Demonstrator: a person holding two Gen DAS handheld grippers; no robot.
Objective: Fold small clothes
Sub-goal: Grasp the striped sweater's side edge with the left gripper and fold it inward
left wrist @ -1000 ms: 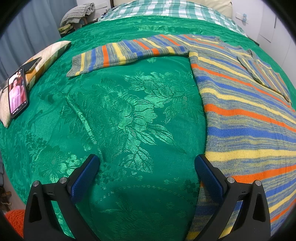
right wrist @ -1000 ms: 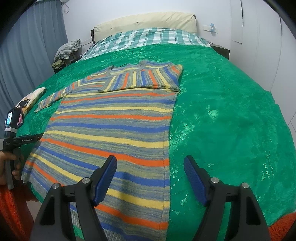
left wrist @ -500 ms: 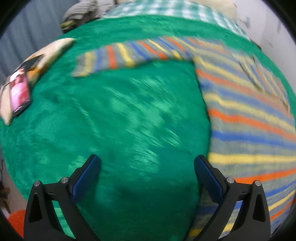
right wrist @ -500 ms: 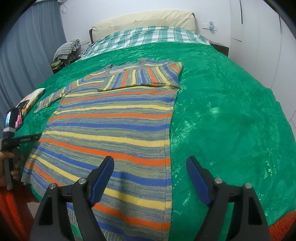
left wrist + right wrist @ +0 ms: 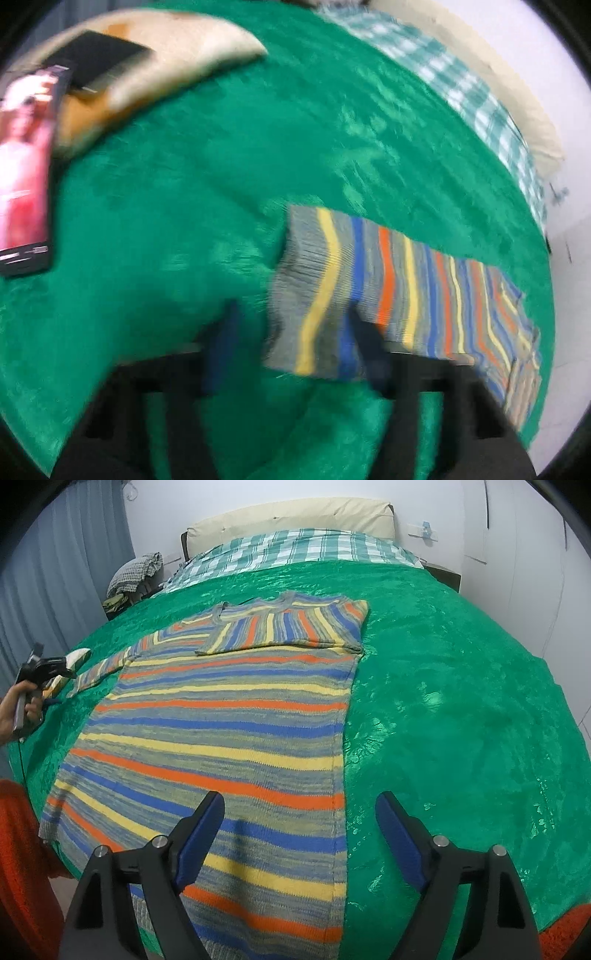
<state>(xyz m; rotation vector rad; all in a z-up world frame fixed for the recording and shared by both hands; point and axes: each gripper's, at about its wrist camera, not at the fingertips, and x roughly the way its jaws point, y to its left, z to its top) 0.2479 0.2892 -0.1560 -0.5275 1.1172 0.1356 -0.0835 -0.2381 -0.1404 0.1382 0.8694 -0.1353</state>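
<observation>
A striped knit sweater (image 5: 236,716) in blue, yellow, orange and grey lies flat on the green bedspread (image 5: 461,701). Its right sleeve (image 5: 288,627) is folded across the chest. Its left sleeve (image 5: 369,280) stretches out sideways. My left gripper (image 5: 295,350) is open, its blurred fingers straddling the cuff end of that sleeve; it also shows in the right wrist view (image 5: 37,668), held in a hand at the bed's left edge. My right gripper (image 5: 299,834) is open and empty above the sweater's hem near its right edge.
A phone with a lit screen (image 5: 22,177) and a cream cushion (image 5: 155,59) with a dark device on it lie near the sleeve's end. A checked blanket (image 5: 295,550) and pillow (image 5: 295,513) are at the bed's head. Clothes pile (image 5: 136,572) far left.
My left gripper has swung fast from the sweater's lower left side up to the outstretched sleeve's cuff, and its jaws look narrower. My right gripper has barely moved.
</observation>
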